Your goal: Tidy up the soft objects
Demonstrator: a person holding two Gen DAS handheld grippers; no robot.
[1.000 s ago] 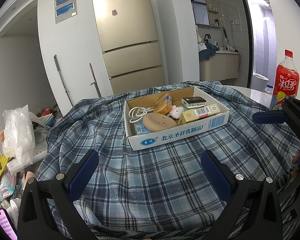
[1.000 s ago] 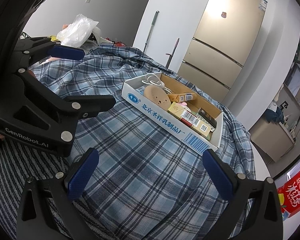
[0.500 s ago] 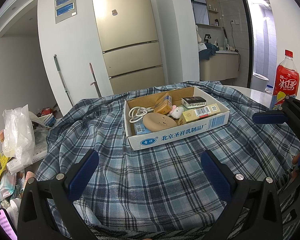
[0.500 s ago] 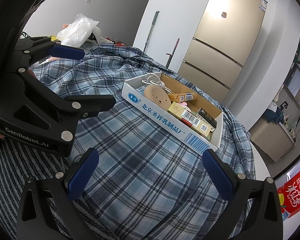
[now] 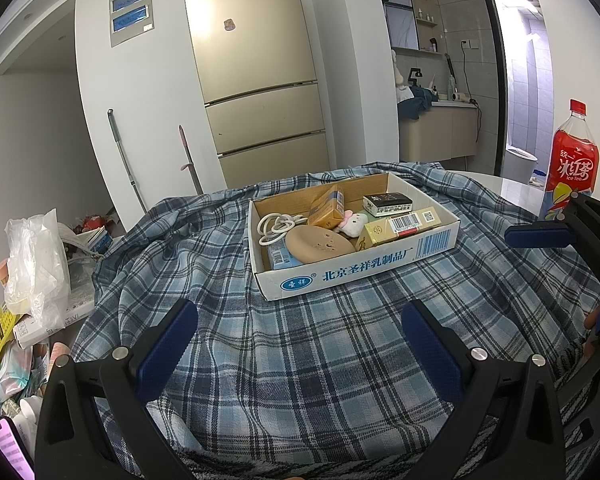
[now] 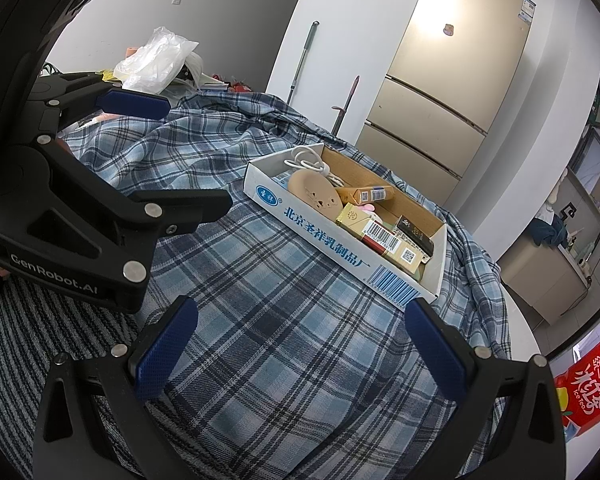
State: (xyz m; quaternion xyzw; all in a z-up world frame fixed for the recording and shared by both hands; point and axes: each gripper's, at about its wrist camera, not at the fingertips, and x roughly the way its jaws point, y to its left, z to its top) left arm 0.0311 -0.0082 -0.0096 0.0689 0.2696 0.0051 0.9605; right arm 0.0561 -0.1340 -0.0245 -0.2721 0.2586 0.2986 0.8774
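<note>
Plaid cloth (image 5: 300, 360): blue-and-white checked fabric draped over the whole table, rumpled at the far and left edges; limp, light, likely to drag along if the box slides.
Cardboard box (image 5: 364, 268): shallow open tray with blue Chinese print, resting on the cloth, ahead of both grippers and well apart from them; stiff walls, light, prone to skating on the fabric.
Left gripper (image 5: 300, 344): spread wide, empty, hovering low over the cloth short of the box; blue textured pads.
Right gripper (image 6: 300, 348): likewise spread wide and empty, aimed at the box's long printed side from the right.
Ice tea bottle (image 5: 572, 168): upright at the right table edge, outside the box.
Tan round plush (image 5: 318, 244): flat disc with a small stitched face, lying in the near left part of the box on top of a blue packet (image 5: 280, 258); judged soft, very light, compressible; best pinched across its raised rim from above, with enough squeeze to keep the fabric from slipping.
White cable (image 5: 278, 226): coiled behind the plush; floppy, liable to snag.
Carton packs (image 5: 404, 226): rigid, in the box's right half.
Small white plush (image 5: 352, 222): pink-eared toy wedged between the carton packs; soft, tiny; body graspable from above, though with tight clearance.
</note>
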